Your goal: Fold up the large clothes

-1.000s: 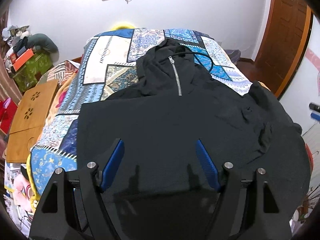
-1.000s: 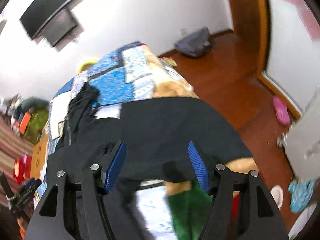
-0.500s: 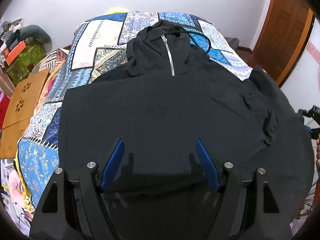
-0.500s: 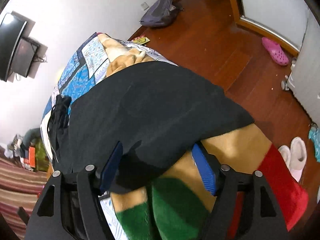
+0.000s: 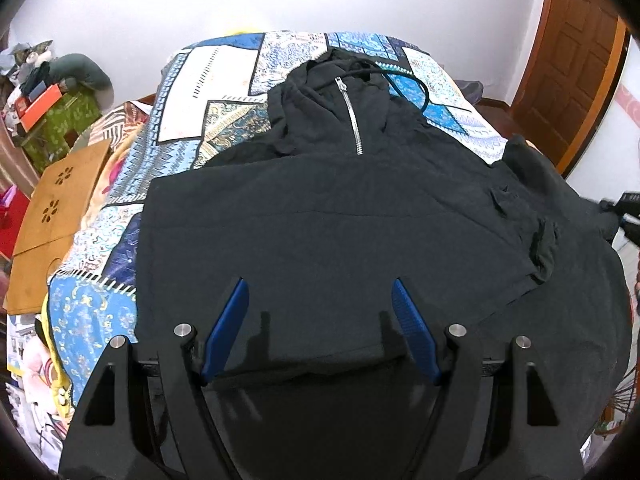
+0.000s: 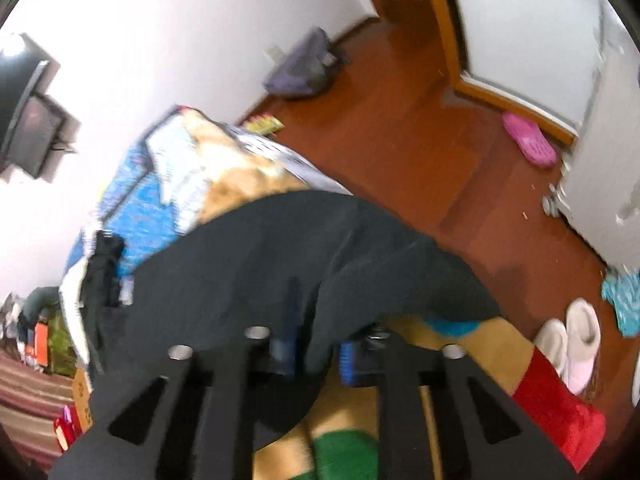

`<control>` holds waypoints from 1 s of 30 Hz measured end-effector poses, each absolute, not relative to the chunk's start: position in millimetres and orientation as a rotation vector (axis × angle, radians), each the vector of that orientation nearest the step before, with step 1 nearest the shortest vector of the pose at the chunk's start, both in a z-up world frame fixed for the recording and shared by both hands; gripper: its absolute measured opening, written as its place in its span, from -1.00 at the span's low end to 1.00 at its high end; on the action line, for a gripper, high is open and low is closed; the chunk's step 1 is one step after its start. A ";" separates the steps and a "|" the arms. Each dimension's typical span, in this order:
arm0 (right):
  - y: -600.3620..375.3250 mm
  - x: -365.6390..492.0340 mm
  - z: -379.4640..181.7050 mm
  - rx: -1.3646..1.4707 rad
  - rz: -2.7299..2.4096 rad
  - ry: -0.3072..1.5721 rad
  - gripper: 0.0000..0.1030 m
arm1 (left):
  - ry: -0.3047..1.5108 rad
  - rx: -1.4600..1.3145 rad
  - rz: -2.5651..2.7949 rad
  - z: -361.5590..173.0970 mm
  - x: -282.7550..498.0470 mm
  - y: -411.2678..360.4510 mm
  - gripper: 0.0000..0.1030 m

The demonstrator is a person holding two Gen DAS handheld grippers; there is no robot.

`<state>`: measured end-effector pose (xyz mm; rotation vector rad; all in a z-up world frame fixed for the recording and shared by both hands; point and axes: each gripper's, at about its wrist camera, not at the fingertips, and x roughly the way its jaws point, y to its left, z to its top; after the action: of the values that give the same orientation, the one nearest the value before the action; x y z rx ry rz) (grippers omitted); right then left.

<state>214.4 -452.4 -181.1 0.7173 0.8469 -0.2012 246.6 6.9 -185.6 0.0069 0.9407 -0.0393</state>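
A large black hoodie (image 5: 340,220) with a silver zipper lies spread on the patterned bed cover (image 5: 216,80), hood toward the far wall. My left gripper (image 5: 320,300) is open and empty, hovering over the hoodie's lower middle. In the right wrist view my right gripper (image 6: 316,344) is shut on the black hoodie's sleeve edge (image 6: 320,248) at the bed's right side; the cloth bunches between the blue pads (image 6: 348,360). The right gripper (image 5: 628,204) also shows at the far right in the left wrist view.
A wooden panel (image 5: 52,216) and cluttered boxes (image 5: 60,116) stand left of the bed. A wooden door (image 5: 576,60) is at the right. On the wood floor lie a grey bag (image 6: 304,68), a pink slipper (image 6: 528,140) and white slippers (image 6: 576,340).
My right gripper has closed on the hoodie's sleeve edge; it was open half a second ago. The left gripper has drawn back slightly and stays open over the hoodie.
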 end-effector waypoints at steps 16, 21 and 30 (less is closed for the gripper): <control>-275.4 199.6 -40.0 0.360 0.284 0.635 -0.80 | 0.893 -0.032 -0.029 -166.8 219.6 28.1 0.41; -215.3 215.9 -85.7 0.328 0.398 0.782 -0.80 | 0.898 -0.037 -0.023 -168.2 210.8 37.8 0.41; -161.1 220.0 -165.8 0.197 0.449 1.065 -0.79 | 0.936 -0.062 -0.011 -180.8 200.5 51.5 0.41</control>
<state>220.0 -161.1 -165.8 0.1970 1.0646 0.4494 200.5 51.5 -180.8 -0.0616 0.9356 -0.0112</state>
